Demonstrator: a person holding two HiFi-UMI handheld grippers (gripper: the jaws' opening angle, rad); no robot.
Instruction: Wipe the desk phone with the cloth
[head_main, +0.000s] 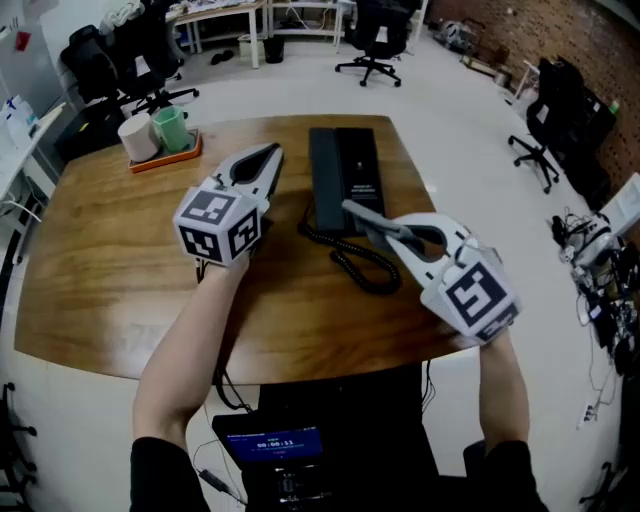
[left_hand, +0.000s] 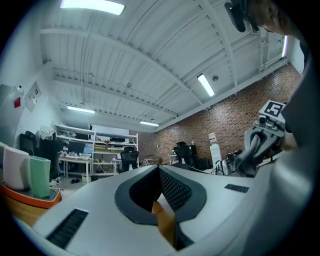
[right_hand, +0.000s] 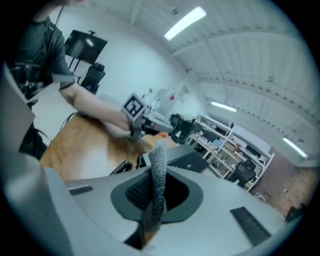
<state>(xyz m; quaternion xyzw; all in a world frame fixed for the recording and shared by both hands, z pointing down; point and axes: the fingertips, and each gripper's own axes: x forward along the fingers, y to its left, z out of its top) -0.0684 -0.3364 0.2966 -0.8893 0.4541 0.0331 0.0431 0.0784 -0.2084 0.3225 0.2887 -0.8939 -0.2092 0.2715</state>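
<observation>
The black desk phone lies in the middle of the wooden table, its coiled cord looping toward me. My right gripper hovers over the phone's near end, shut on a strip of grey cloth that sticks out past the jaws. In the right gripper view the cloth stands pinched between the jaws of my right gripper, with the phone just beyond. My left gripper sits left of the phone, shut and empty. In the left gripper view my left gripper has its jaws meeting.
An orange tray with a white cup and a green cup stands at the table's far left. Office chairs and desks ring the table. A dark device with a lit screen sits below the near edge.
</observation>
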